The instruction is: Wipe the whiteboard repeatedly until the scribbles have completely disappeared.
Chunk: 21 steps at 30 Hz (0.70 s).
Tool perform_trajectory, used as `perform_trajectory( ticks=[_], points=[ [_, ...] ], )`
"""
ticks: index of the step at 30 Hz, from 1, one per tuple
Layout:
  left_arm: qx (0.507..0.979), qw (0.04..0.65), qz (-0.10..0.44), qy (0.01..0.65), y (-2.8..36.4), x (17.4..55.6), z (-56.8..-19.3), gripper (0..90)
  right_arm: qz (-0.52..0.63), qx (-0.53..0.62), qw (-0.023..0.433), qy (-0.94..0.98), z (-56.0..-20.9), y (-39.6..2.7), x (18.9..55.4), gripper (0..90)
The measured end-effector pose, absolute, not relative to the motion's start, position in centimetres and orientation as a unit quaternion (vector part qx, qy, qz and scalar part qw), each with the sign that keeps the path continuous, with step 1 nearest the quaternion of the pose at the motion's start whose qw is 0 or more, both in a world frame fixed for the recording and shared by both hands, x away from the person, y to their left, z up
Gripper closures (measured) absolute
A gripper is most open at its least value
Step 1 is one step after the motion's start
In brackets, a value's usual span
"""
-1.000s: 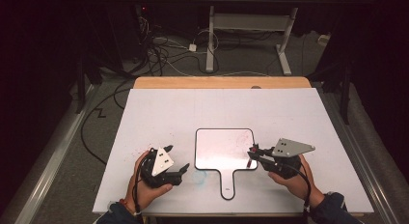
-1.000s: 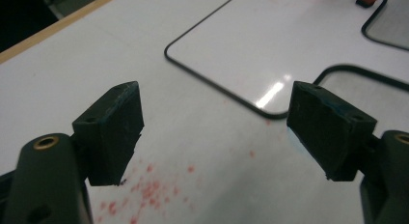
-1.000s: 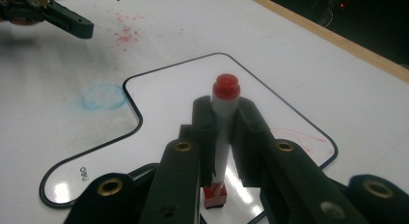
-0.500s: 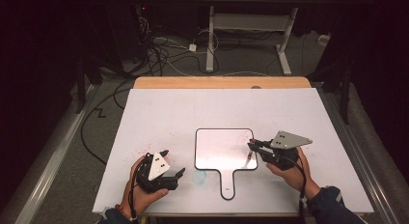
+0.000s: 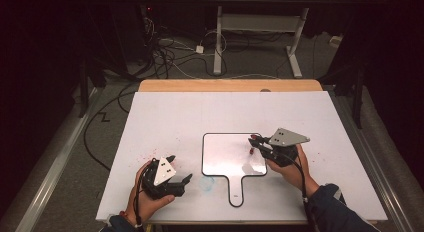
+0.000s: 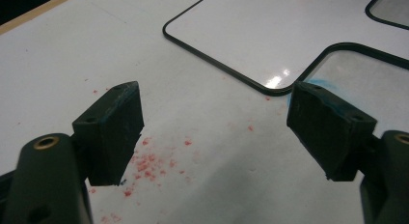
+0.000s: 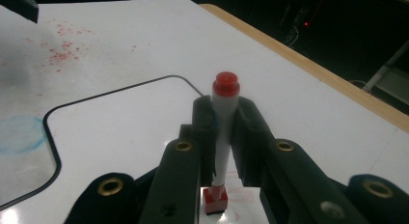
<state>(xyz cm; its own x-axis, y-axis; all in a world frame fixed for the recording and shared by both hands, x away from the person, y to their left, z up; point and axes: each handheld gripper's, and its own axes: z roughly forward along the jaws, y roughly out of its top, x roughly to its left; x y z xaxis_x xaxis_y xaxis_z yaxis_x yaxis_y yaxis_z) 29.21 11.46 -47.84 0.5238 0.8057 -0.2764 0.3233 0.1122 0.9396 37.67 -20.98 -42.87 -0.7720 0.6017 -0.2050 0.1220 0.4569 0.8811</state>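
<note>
A paddle-shaped whiteboard [image 5: 227, 157] [image 6: 270, 35] [image 7: 120, 132] with a black rim lies flat on the white table [image 5: 190, 117], its handle [image 5: 236, 192] toward the person. My right gripper [image 5: 255, 142] [image 7: 224, 118] hovers over the board's right edge, shut on a white marker [image 7: 222, 137] with a red cap [image 7: 226, 84] and a red lower end. The marker stands crosswise between the jaws. My left gripper [image 5: 180, 168] [image 6: 212, 127] rests open on the table left of the board's handle, with nothing between its pads.
Red specks [image 5: 150, 154] [image 6: 144, 161] dot the table by the left gripper. A blue smudge [image 5: 206, 183] [image 7: 19, 134] sits beside the board's handle. A wooden strip [image 5: 230, 85] borders the far side of the table. Cables and desk legs lie on the floor beyond.
The right gripper, with the marker in it, has slid a little away from the person along the board's right edge. The left gripper has stayed put.
</note>
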Motion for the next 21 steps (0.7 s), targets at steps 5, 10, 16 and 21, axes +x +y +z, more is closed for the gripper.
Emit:
perform_trajectory(
  ticks=[5, 10, 16, 21],
  points=[
    [0.633, 0.601, 0.2, 0.445, 11.4, 29.1, -47.7, 19.6, 0.468, 0.211, 0.226, 0.828, -42.4, -21.0, 36.8, 81.7],
    [0.636, 0.601, 0.198, 0.442, 11.1, 29.1, -47.8, 19.6, 0.478, 0.212, 0.227, 0.822, -42.7, -20.2, 36.8, 81.7],
    [0.636, 0.601, 0.195, 0.443, 11.2, 29.1, -47.9, 19.6, 0.472, 0.221, 0.26, 0.813, -43.0, -19.8, 38.2, 81.8],
    [0.634, 0.603, 0.193, 0.444, 11.3, 29.2, -47.9, 19.6, 0.467, 0.243, 0.283, 0.801, -43.1, -20.0, 39.5, 81.8]
  ],
)
